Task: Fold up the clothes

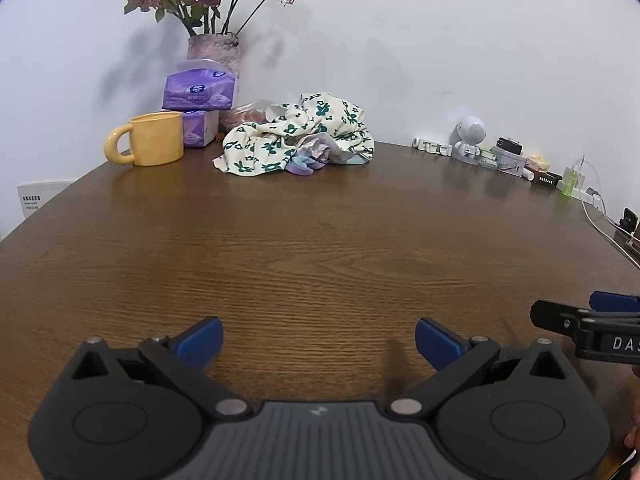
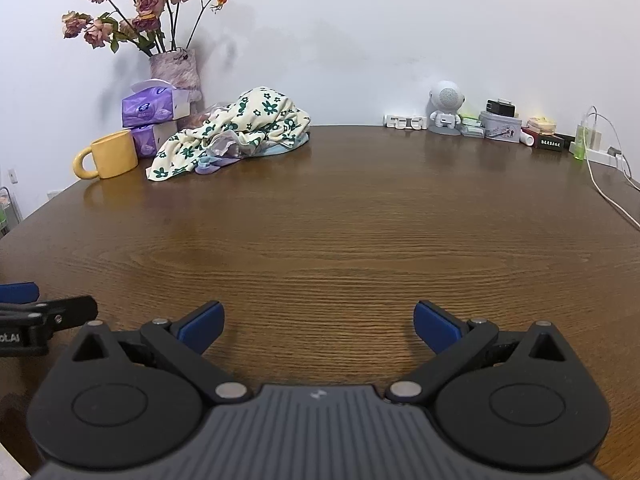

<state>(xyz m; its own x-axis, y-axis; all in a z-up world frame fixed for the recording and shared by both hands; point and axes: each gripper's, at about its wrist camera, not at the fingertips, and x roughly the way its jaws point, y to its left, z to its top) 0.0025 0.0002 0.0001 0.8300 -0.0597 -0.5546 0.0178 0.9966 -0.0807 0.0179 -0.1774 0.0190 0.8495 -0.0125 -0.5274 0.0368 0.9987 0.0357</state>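
A crumpled pile of clothes point(image 1: 298, 136) lies at the far side of the brown wooden table point(image 1: 320, 248): a cream garment with green flowers on top, with pale blue and purple pieces under it. The same pile of clothes point(image 2: 234, 132) shows at the far left in the right wrist view. My left gripper point(image 1: 319, 340) hovers over the near part of the table, open, with nothing between its blue fingertips. My right gripper point(image 2: 319, 322) is likewise open and empty, beside the left one. Each gripper shows at the edge of the other's view.
A yellow mug point(image 1: 148, 140), stacked purple tissue packs point(image 1: 198, 94) and a vase of dried roses point(image 1: 214, 50) stand left of the pile. A white robot figure point(image 2: 446, 106), small boxes point(image 2: 500, 124) and a white cable point(image 2: 608, 184) line the far right by the wall.
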